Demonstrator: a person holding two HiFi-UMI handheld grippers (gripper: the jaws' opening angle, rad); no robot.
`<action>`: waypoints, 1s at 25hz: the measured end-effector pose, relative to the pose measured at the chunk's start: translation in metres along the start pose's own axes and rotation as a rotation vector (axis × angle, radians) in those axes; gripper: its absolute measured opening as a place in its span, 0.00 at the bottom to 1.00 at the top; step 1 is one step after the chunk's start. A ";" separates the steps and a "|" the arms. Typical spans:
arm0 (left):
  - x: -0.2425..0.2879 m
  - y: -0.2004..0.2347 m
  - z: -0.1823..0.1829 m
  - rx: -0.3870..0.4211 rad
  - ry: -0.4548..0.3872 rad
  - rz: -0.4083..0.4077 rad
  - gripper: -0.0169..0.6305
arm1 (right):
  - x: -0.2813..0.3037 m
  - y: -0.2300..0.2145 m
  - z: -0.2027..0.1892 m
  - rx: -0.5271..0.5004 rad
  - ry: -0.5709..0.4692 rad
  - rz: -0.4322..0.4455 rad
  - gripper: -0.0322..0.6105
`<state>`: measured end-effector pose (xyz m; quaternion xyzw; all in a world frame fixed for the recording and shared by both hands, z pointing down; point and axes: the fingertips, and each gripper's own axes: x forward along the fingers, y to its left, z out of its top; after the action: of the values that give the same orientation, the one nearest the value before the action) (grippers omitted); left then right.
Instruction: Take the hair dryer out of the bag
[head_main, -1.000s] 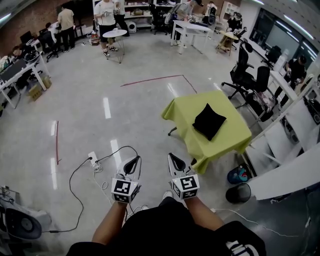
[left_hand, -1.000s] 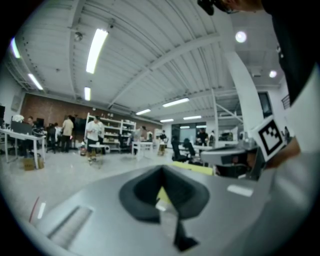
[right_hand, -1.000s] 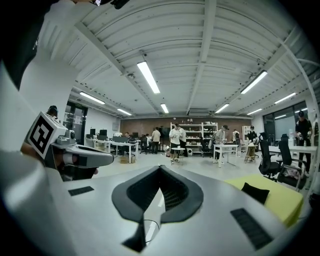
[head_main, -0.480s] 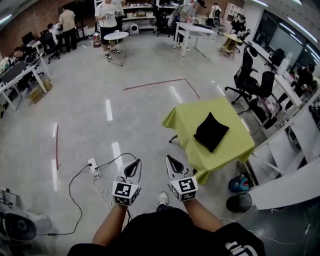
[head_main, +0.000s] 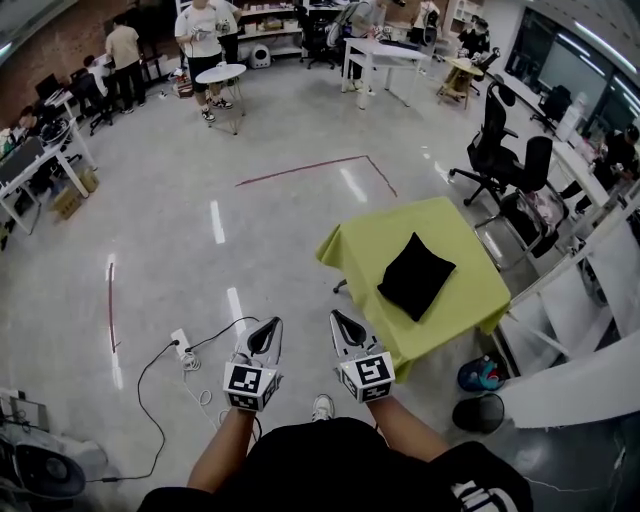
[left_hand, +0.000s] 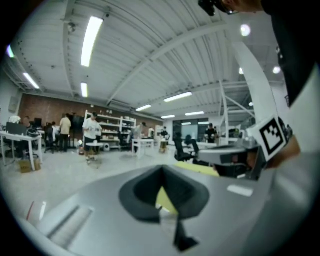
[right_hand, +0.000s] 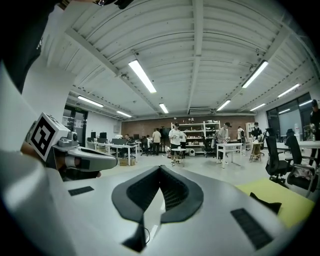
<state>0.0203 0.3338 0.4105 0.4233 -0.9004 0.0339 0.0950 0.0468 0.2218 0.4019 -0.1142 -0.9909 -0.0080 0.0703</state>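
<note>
A black soft bag (head_main: 415, 274) lies shut on a table under a yellow-green cloth (head_main: 455, 225), ahead and to the right. The hair dryer is not in sight. My left gripper (head_main: 272, 326) and right gripper (head_main: 337, 319) are held side by side in front of my body, over the floor and short of the table. Both are shut, with nothing between the jaws. The left gripper view has its shut tips (left_hand: 161, 171) with a strip of the cloth (left_hand: 200, 168) beyond. The right gripper view has its tips (right_hand: 160, 170), the cloth (right_hand: 282, 199) and the bag's edge (right_hand: 266, 202).
A power strip with a black cable (head_main: 183, 346) lies on the floor left of the grippers. A black bin (head_main: 478, 412) and a blue object (head_main: 480, 375) sit by the table's near right. Office chairs (head_main: 505, 160) stand behind it. People and desks fill the far end.
The person has stepped forward: the table and bag now sit lower in the head view, nearer the grippers. Both grippers stay shut and side by side.
</note>
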 end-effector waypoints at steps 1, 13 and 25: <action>0.006 -0.001 0.000 0.002 0.008 0.003 0.04 | 0.001 -0.006 0.000 0.003 0.001 0.004 0.06; 0.069 0.001 0.019 -0.007 0.008 -0.059 0.04 | 0.030 -0.055 -0.007 0.040 0.017 -0.026 0.06; 0.141 0.076 0.051 0.041 -0.032 -0.177 0.04 | 0.128 -0.086 0.027 -0.012 -0.015 -0.146 0.06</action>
<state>-0.1330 0.2691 0.3903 0.5037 -0.8599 0.0369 0.0744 -0.0994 0.1676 0.3935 -0.0423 -0.9970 -0.0181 0.0615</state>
